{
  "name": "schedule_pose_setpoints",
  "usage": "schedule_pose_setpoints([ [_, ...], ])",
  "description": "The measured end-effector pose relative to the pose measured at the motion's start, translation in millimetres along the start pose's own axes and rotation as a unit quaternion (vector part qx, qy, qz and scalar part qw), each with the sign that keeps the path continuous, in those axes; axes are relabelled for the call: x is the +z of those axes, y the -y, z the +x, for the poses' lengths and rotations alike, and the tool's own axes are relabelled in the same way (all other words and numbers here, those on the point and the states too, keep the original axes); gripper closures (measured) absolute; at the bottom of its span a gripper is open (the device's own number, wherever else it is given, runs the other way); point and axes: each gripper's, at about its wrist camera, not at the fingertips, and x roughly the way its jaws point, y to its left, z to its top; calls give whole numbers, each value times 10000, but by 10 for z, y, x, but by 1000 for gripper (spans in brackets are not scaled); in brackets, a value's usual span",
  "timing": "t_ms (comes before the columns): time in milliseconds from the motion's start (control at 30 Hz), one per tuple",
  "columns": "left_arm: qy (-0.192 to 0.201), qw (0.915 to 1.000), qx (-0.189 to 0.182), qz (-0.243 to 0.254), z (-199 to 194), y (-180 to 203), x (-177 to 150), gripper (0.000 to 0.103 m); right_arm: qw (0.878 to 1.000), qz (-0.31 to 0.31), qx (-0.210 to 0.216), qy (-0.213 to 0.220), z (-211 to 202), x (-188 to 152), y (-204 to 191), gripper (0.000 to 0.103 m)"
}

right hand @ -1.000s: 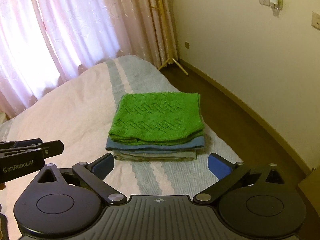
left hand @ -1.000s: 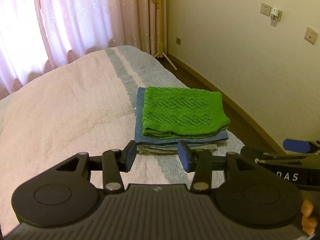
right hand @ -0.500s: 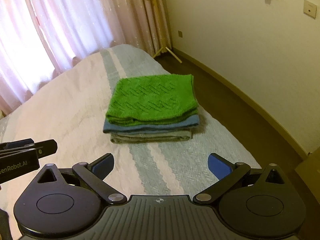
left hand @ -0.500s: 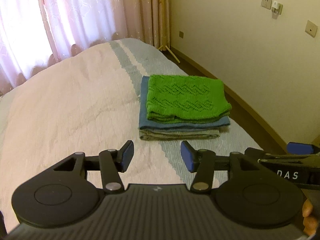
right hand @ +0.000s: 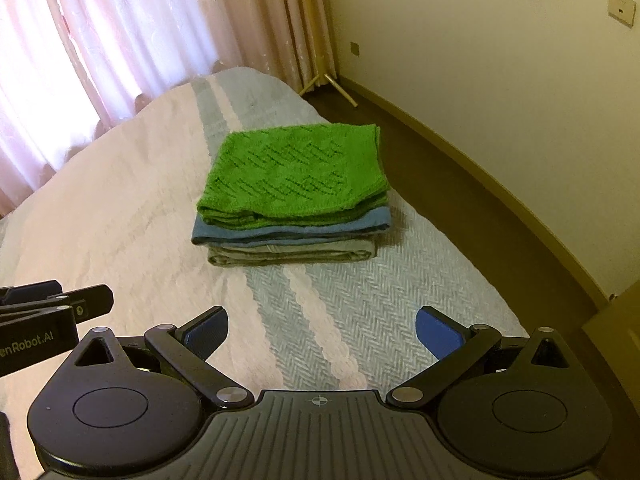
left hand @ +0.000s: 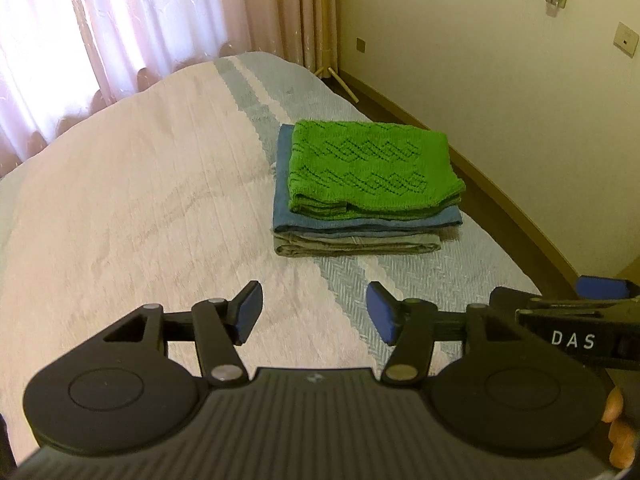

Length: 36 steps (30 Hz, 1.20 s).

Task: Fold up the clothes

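A neat stack of folded clothes rests on the bed: a green knit sweater (left hand: 370, 168) (right hand: 298, 174) on top, a blue garment (left hand: 366, 222) (right hand: 294, 232) under it, and a grey-beige one (left hand: 356, 245) (right hand: 292, 254) at the bottom. My left gripper (left hand: 314, 312) hovers over the bedspread short of the stack, its jaws opening with nothing between them. My right gripper (right hand: 322, 330) stands wide open and empty, also short of the stack. Each gripper shows at the edge of the other's view.
The bed (left hand: 132, 208) has a pink quilt with pale blue stripes toward its right side. Beyond the right edge lie a dark wooden floor (right hand: 460, 184) and a cream wall. Pink curtains (right hand: 120, 40) and a wooden stand's legs (right hand: 328, 80) are at the back.
Both grippers have drawn back from the stack, which now sits farther off and higher in both views. The left gripper's jaws have spread wider.
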Motion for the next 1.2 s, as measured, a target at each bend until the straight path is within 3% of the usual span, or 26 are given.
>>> schedule_pose_setpoints([
  [633,-473,9989,16,-33,401,96,26,46,9988,-5,-1,-484,413,63,123,1],
  [1200,-609,9980,38,-188,665,140,167,39,9976,-65,10,-695,688,194,203,1],
])
